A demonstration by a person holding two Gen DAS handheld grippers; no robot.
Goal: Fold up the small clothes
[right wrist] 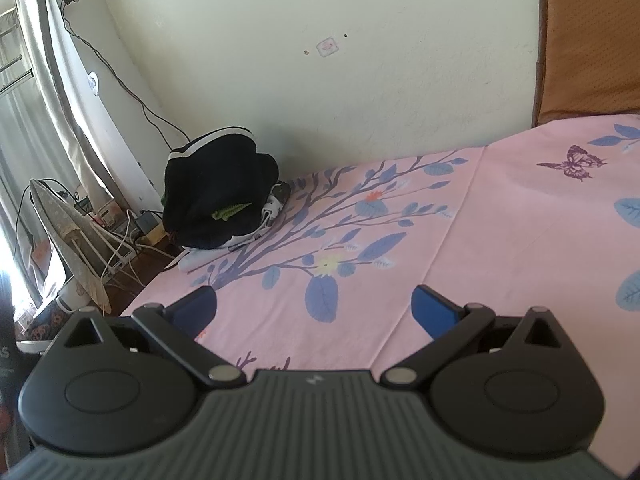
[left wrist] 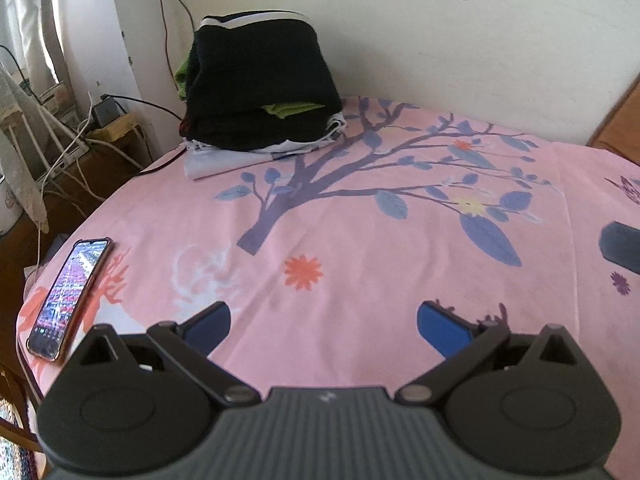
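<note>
Pink bedsheet (left wrist: 360, 280), phone (left wrist: 68, 296) (left edge), clothes stack (left wrist: 260, 80)

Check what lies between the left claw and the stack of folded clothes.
Only bare pink bedsheet with its printed tree and flowers separates the left claw, open, from the stack of folded clothes. The left wrist view shows it; the phone lies off to the side.

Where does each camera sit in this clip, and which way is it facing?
Left wrist: rides the left gripper, jaws open, low over the pink bedsheet, facing the wall; phone at its left.
Right wrist: rides the right gripper, jaws open, above the sheet further right, angled left towards the wall corner; headboard at upper right.
Shared: the stack of folded clothes and the tree print. No hand or sleeve shows.
</note>
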